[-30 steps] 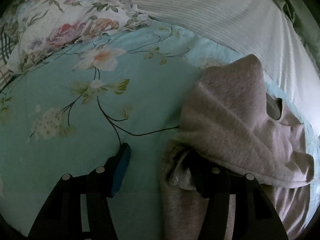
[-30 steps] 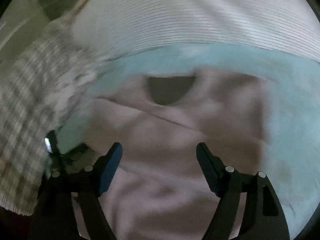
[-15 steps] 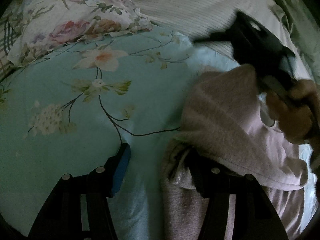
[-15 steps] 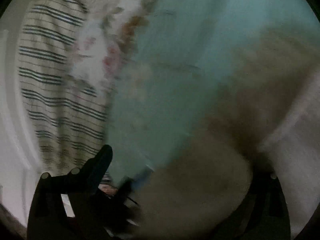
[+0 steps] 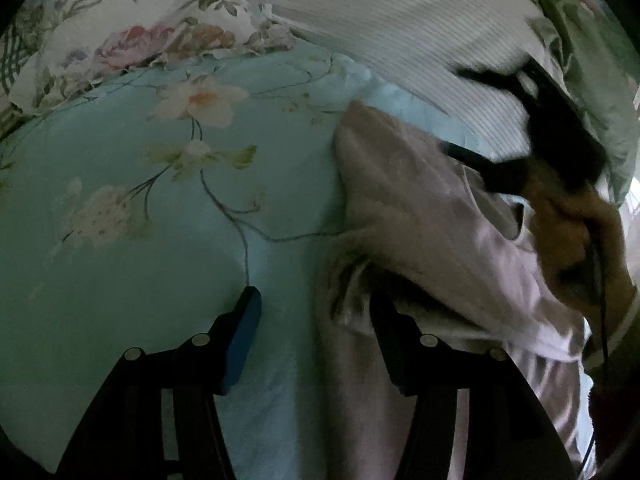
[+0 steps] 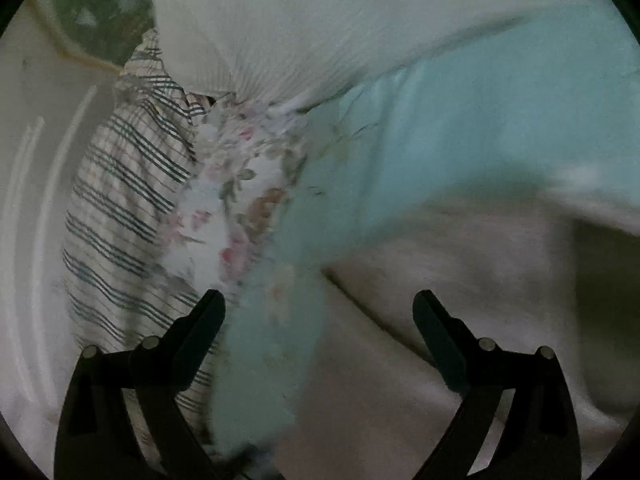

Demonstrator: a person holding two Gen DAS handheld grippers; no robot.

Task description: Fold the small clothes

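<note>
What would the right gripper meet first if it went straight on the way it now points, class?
Most likely the pale pink garment lying on the blue bedsheet; the open right gripper aims near the garment's edge, so depth leaves some doubt between cloth and sheet.

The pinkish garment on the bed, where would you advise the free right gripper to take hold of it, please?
Probably the far folded edge of the pinkish garment, approached from the striped blanket side. That edge lies raised and rounded on the teal sheet, so a finger could slip beneath. The right gripper hangs open above it, jaws just widened, nothing between; the left gripper already has a finger under the near fold.
</note>
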